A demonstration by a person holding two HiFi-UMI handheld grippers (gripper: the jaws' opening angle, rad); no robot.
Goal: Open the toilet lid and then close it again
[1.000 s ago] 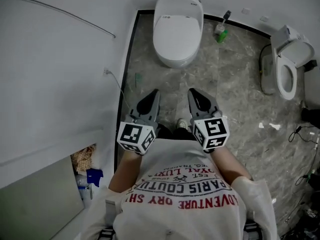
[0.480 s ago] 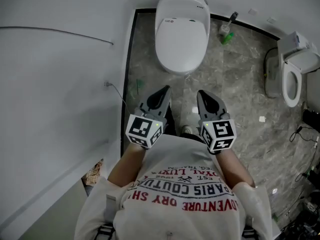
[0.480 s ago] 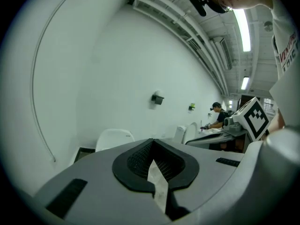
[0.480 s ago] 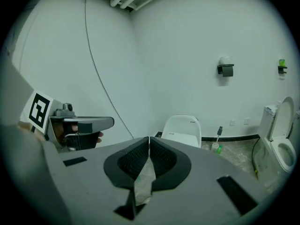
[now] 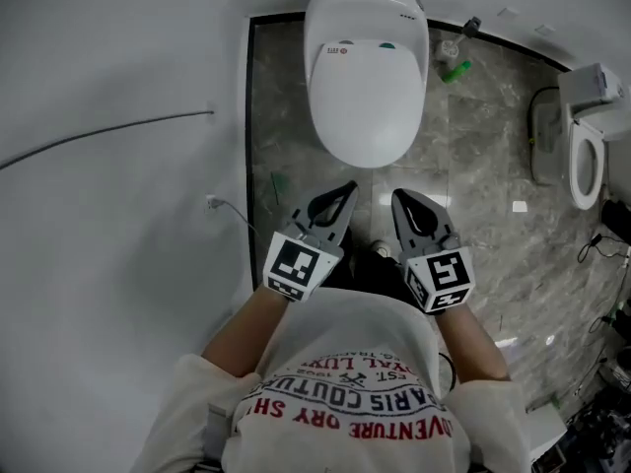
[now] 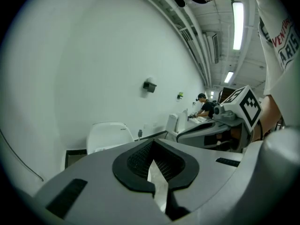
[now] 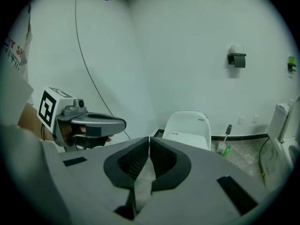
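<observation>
**Operator:** Where's the toilet from here?

**Spotter:** Straight ahead of you. The white toilet (image 5: 365,28) stands with its back to the far wall (image 5: 148,28) on the grey marbled floor (image 5: 296,97). Its lid (image 5: 367,101) lies flat down over the seat, fully closed.

**Operator:** And my grippers?

**Spotter:** You hold them side by side in front of your T-shirt (image 5: 355,392), both pointing towards the toilet and tipped a little downward. The left gripper (image 5: 347,191) and the right gripper (image 5: 398,197) are short of the bowl's front edge, and neither one touches it.

**Operator:** How do the jaws stand?

**Spotter:** Both pairs are clenched with nothing between them. In your left gripper view the ribbed black pads meet at the tip, and only floor shows behind them. Your right gripper view shows the same, with the pads pressed together and the closed toilet sitting just above them.

**Operator:** Anything else near it?

**Spotter:** A toilet brush (image 5: 471,28) and a green bottle (image 5: 458,69) sit on the floor to the toilet's right. A second toilet (image 5: 592,136) with its lid raised stands well apart at the right edge. A thin cable (image 5: 99,136) runs along the left wall.
</observation>
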